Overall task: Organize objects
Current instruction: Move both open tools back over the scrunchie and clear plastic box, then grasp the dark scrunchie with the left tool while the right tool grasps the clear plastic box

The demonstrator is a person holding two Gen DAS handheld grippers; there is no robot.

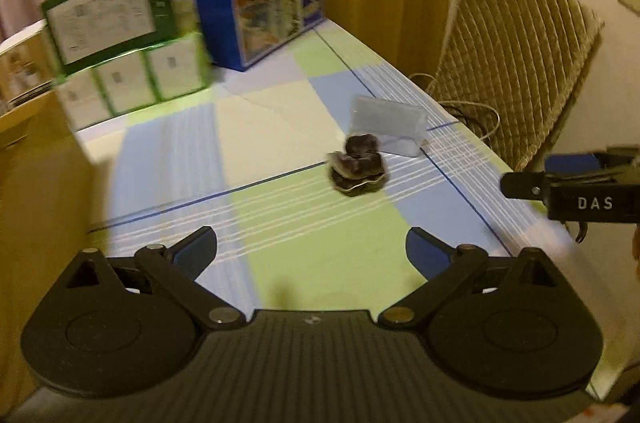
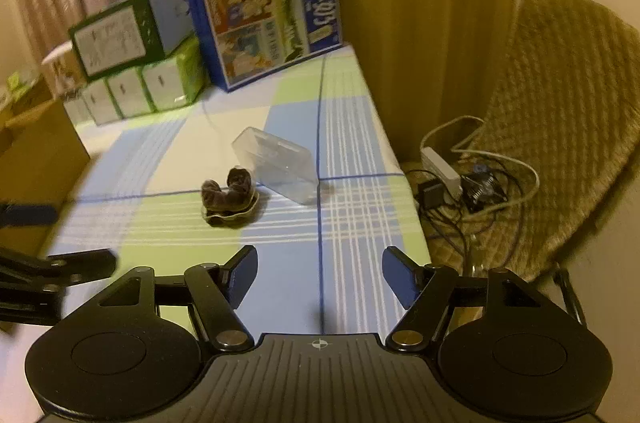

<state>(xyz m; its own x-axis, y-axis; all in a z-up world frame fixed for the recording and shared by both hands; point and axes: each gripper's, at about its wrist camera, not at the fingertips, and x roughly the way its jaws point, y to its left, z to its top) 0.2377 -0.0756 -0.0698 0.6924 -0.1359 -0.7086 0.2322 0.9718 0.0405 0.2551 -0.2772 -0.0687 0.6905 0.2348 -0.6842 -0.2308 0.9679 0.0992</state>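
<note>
Both grippers, left gripper (image 1: 311, 255) and right gripper (image 2: 319, 277), hover level with fingers spread wide (nothing held), dark bundle (image 1: 359, 167) lying ahead of the fingertips.

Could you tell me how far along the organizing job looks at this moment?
Nothing looks done yet. The dark bundle lies on the tablecloth beside the clear plastic case, not inside. Left gripper and right gripper are open and empty, short of both. Grasping and putting away remain.
</note>
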